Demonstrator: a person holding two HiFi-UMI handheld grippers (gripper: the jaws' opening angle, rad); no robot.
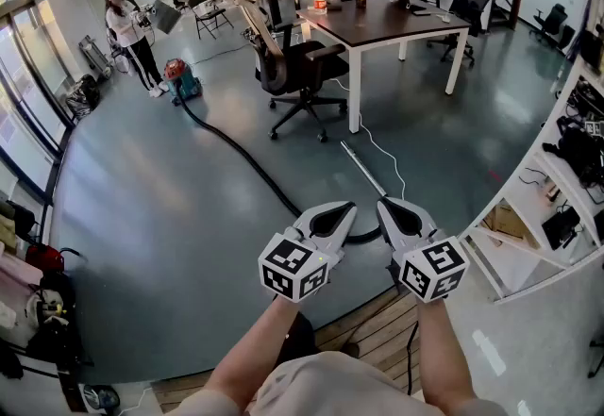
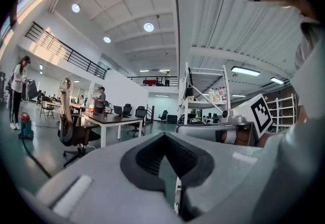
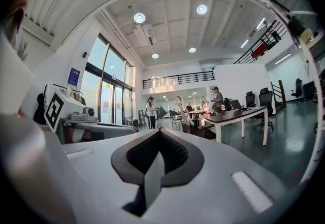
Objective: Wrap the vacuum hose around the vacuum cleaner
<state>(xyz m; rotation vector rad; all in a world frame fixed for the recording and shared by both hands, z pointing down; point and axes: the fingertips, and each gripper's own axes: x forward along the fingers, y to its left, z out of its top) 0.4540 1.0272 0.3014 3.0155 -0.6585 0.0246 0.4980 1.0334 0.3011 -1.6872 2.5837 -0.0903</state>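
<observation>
Both grippers are held side by side, low and level, in front of the person. The left gripper (image 1: 340, 212) (image 2: 164, 139) is seen with its jaws pressed together and nothing between them. The right gripper (image 1: 389, 209) (image 3: 160, 135) is likewise closed and empty, its dark pads meeting at the tip. The vacuum cleaner (image 1: 180, 80) (image 2: 24, 126) stands far off on the grey floor (image 1: 170, 216), up and to the left in the head view, next to a standing person (image 1: 129, 35). The black vacuum hose (image 1: 236, 152) (image 2: 36, 161) is laid out unwrapped from the cleaner across the floor towards the grippers, and its near bend is seen low between the two gripper bodies. A metal wand (image 1: 362, 169) lies on the floor just ahead of the right gripper's tip. Neither the hose nor the wand is gripped. An office chair (image 1: 294, 73) and a dark-topped table (image 1: 377, 23) stand beyond the hose, and white shelving (image 1: 557, 216) is at the right.
</observation>
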